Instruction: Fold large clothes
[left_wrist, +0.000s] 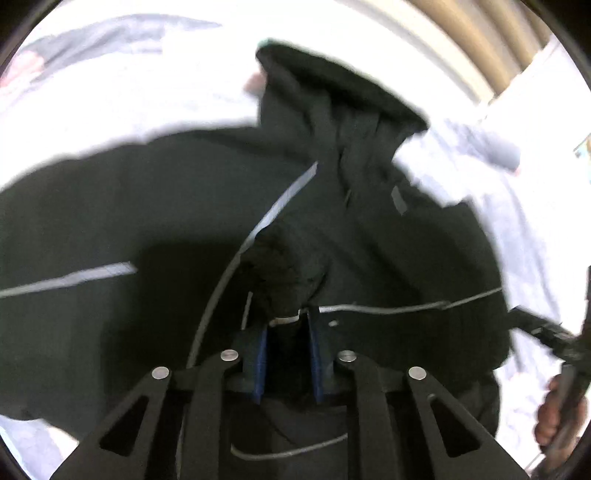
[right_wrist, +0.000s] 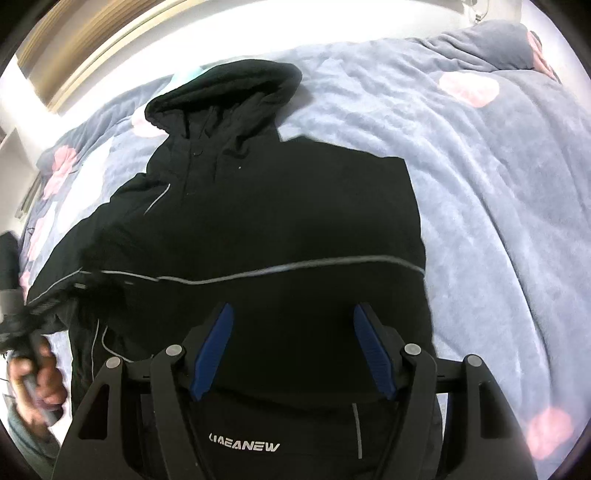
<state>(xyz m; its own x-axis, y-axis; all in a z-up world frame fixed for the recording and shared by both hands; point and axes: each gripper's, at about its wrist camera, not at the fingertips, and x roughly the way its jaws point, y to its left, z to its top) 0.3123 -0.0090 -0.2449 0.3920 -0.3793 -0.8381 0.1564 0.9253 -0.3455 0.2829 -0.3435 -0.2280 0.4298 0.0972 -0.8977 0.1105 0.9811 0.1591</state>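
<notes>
A black hooded jacket (right_wrist: 258, 221) with thin grey piping lies on a bed, hood (right_wrist: 225, 96) at the far end. In the left wrist view my left gripper (left_wrist: 290, 317) is shut on a bunched fold of the jacket (left_wrist: 291, 277), apparently a sleeve end, held over the jacket body (left_wrist: 110, 221). My right gripper (right_wrist: 293, 325) is open and empty, blue pads (right_wrist: 218, 343) wide apart, hovering over the jacket's lower front. The left gripper also shows in the right wrist view (right_wrist: 48, 306) at the jacket's left side, blurred.
A grey-blue blanket (right_wrist: 480, 184) with pink dots covers the bed. A wooden headboard or wall trim (right_wrist: 92, 51) runs along the far edge. The hand holding the left gripper (right_wrist: 40, 373) is at the lower left.
</notes>
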